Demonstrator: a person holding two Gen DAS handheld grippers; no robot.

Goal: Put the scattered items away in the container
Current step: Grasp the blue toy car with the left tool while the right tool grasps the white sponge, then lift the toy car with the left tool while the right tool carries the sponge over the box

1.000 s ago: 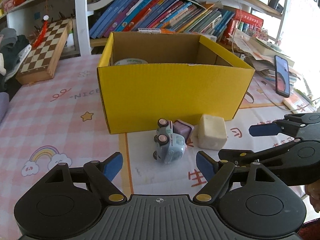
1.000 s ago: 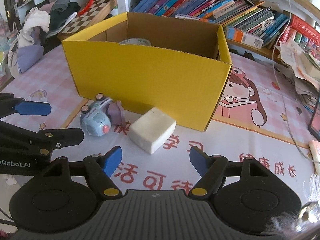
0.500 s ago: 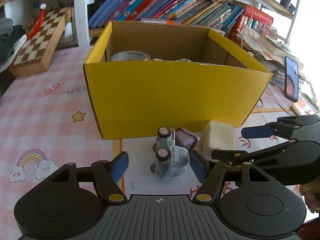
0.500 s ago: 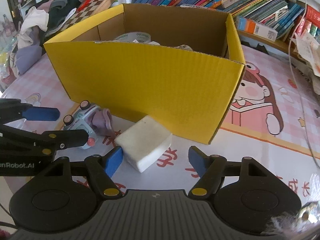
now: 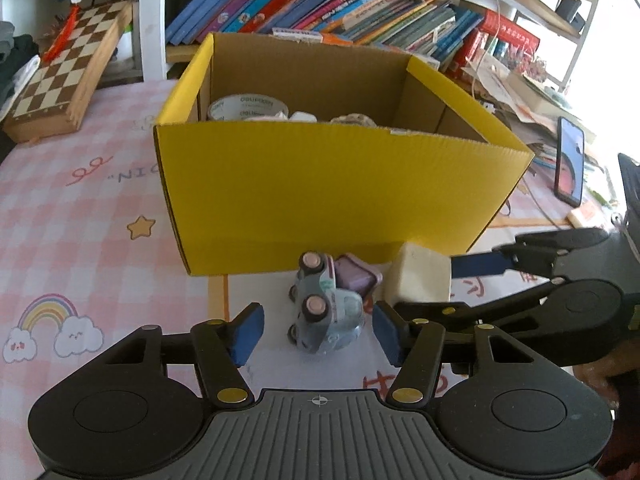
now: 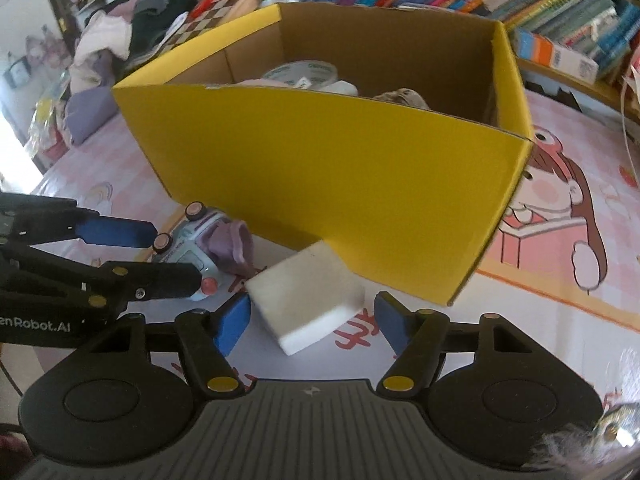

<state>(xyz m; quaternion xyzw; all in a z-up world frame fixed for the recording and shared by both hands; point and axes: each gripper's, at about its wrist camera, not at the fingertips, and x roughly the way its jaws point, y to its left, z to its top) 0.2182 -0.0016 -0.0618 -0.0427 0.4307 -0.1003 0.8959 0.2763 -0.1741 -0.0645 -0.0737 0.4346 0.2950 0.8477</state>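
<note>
Three loose items [image 5: 326, 312], one box [image 5: 320, 188].

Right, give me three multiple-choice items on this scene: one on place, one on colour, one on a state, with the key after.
1. Where does the white block lie?
A. inside the box
B. on the table, between the open fingers of the right gripper
C. on the chessboard

2. What colour is the outside of the box?
A. yellow
B. red
C. green

3. How does the toy car lie in front of the left gripper?
A. upright on its wheels
B. gripped and lifted
C. tipped on its side, wheels showing

Key: 1 B, the block sits on the mat with a blue pad on either side; 2 A, the front wall is yellow; 3 C, its pink wheels face the camera and the jaws stand apart.
</note>
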